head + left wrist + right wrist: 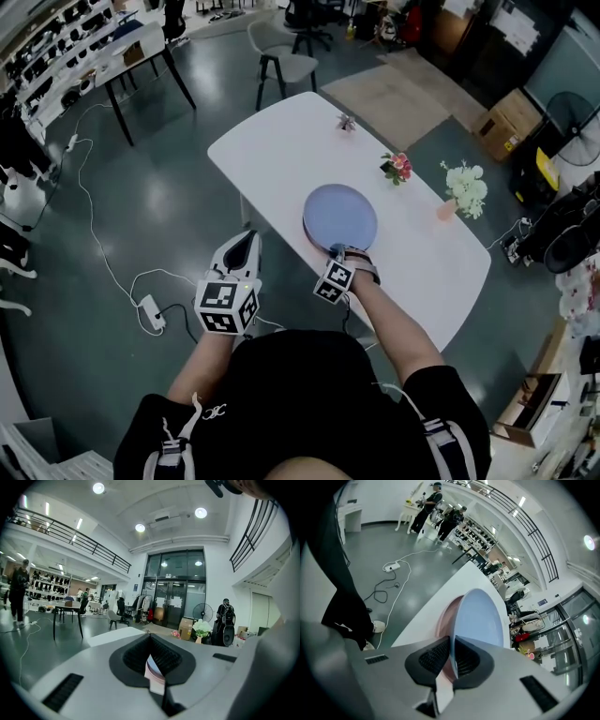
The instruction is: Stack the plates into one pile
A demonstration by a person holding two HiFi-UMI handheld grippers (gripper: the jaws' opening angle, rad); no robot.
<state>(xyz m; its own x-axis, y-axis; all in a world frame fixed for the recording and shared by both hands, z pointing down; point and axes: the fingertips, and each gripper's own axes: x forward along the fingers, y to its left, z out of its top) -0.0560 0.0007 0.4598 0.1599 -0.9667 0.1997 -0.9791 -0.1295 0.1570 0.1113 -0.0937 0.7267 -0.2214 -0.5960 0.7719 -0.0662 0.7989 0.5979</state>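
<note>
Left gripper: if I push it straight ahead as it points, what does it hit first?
Probably the white oval table, its edge just ahead of the left gripper; depth is unclear.

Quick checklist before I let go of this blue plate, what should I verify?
1. Grip: right hand-held gripper is shut on the blue plate's near rim: ok.
2. Blue plate lies over the pink plate: ok.
3. Blue plate seated flat on the pink one: cannot tell.
4. Left hand-held gripper is shut, empty and off the table's edge, out of the way: ok.
5. Flowers stand apart from the pile: ok.
</note>
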